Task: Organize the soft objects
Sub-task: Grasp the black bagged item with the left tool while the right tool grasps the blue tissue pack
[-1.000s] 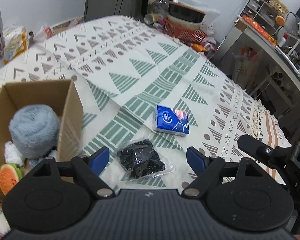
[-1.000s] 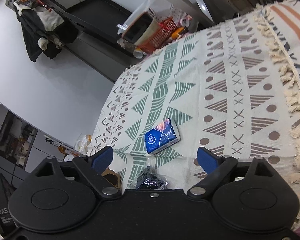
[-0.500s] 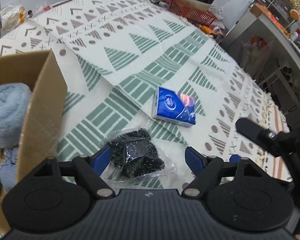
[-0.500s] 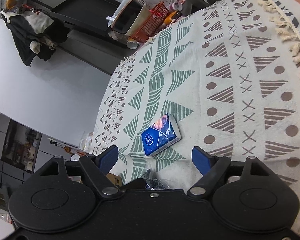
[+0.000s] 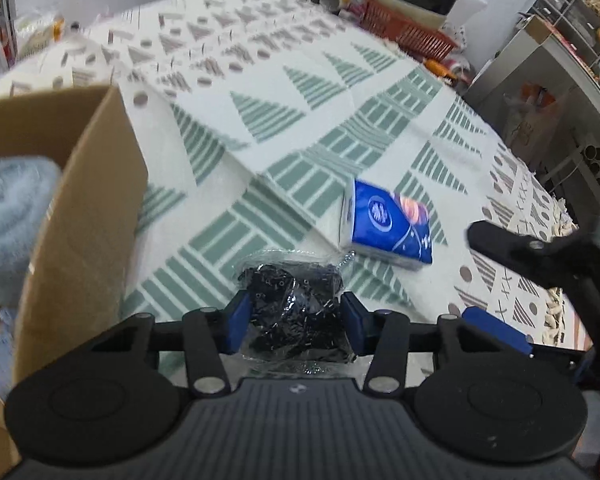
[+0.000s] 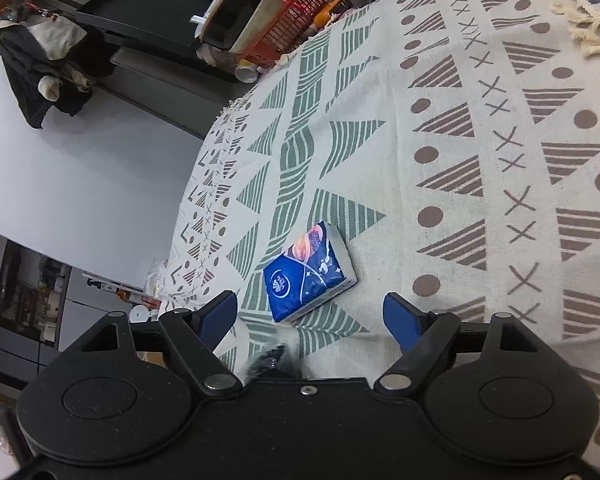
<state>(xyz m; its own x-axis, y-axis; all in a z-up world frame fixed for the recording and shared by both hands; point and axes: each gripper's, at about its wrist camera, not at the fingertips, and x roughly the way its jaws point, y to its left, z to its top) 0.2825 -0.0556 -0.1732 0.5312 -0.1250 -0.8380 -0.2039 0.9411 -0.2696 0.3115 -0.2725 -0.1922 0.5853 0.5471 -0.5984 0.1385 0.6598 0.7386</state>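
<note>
At the left edge of the left wrist view stands a cardboard box (image 5: 88, 216) with a pale blue fluffy towel (image 5: 12, 208) inside. Low in the centre, the left gripper (image 5: 294, 316) is clamped on a black bundle in clear plastic (image 5: 296, 312) lying on the patterned cloth (image 5: 260, 80). Right of centre lies a blue tissue pack (image 5: 388, 226). In the right wrist view the right gripper (image 6: 312, 316) is spread wide, empty, just below that pack.

The right hand-held gripper (image 6: 311, 312) hangs with jaws wide apart over a patterned cloth (image 6: 440, 128), a blue tissue pack (image 6: 310, 274) lying flat just ahead (something dark, blurred, below it).
</note>
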